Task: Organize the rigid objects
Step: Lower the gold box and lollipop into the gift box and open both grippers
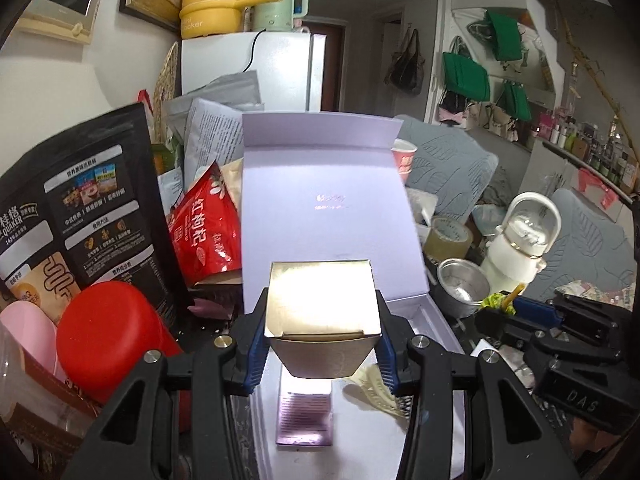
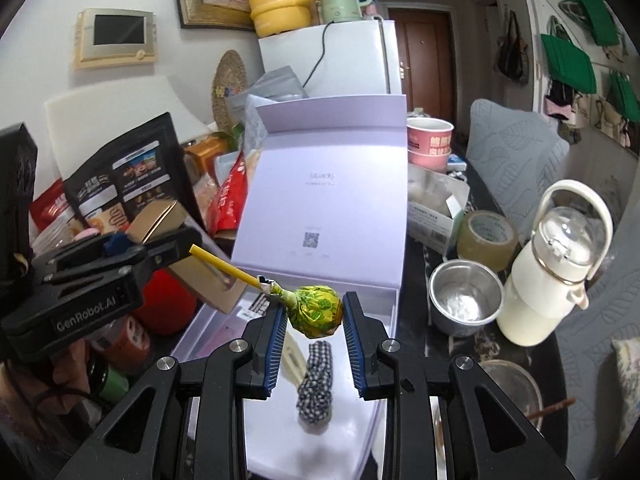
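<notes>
Two loads riding over the open lilac box (image 1: 332, 200): left jaws (image 1: 322, 344) clamping a gold carton (image 1: 322, 312), right jaws (image 2: 314, 332) pinching a lollipop (image 2: 316, 310) by its wrapped head, both probably bound for the box tray.

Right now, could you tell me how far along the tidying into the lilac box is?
Partly done. Already in the lilac box: a small purple carton, a cream hair clip and a checked scrunchie. In hand: the left gripper holds a gold carton, the right gripper a lollipop, both above the box. Left: setting both down.
</notes>
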Motion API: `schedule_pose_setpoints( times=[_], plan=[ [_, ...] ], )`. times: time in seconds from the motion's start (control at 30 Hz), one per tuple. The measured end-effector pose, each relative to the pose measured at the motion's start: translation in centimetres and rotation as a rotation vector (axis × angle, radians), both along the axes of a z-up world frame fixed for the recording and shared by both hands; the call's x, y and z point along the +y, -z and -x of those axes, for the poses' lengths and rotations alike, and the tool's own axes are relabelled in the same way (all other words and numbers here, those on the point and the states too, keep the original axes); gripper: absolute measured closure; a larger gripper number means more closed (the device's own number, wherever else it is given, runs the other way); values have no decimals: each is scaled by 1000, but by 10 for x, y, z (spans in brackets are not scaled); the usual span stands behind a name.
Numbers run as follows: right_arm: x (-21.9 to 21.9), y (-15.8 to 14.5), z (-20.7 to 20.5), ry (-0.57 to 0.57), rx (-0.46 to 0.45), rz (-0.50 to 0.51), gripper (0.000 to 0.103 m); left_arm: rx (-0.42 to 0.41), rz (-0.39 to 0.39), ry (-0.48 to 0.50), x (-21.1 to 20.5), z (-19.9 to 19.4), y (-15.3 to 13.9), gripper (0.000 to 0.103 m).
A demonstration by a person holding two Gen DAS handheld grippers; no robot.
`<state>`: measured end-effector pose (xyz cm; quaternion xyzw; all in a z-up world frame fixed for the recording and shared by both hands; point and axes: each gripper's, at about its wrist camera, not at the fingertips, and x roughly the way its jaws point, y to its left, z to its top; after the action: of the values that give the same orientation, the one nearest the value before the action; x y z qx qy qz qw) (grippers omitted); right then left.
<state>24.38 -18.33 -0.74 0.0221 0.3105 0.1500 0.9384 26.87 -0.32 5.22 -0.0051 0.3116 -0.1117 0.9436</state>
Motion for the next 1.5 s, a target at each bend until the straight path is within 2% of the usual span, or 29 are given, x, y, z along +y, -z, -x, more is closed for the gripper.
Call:
schedule_pose_setpoints(
  times=[0.2,0.5,0.97,1.37,1.43,1.5],
  plan=[
    [7,21,-28,13,57,-7,75,73,-19,-34,8,-23,22,58],
    [17,52,-51,17,139,47,75,152,-16,-15,3,-42,49,58],
    [20,84,-68,23,236,88,75,141,-111,2,-10,-37,51,58],
    [23,95,-71,12,294,89,74,220,-114,-52,-5,-29,56,58],
    [26,98,-71,11,304,98,72,216,-123,-61,-5,-25,56,58],
    [27,99,-70,18,308,104,61,218,-132,-62,-5,-22,57,58]
  ],
)
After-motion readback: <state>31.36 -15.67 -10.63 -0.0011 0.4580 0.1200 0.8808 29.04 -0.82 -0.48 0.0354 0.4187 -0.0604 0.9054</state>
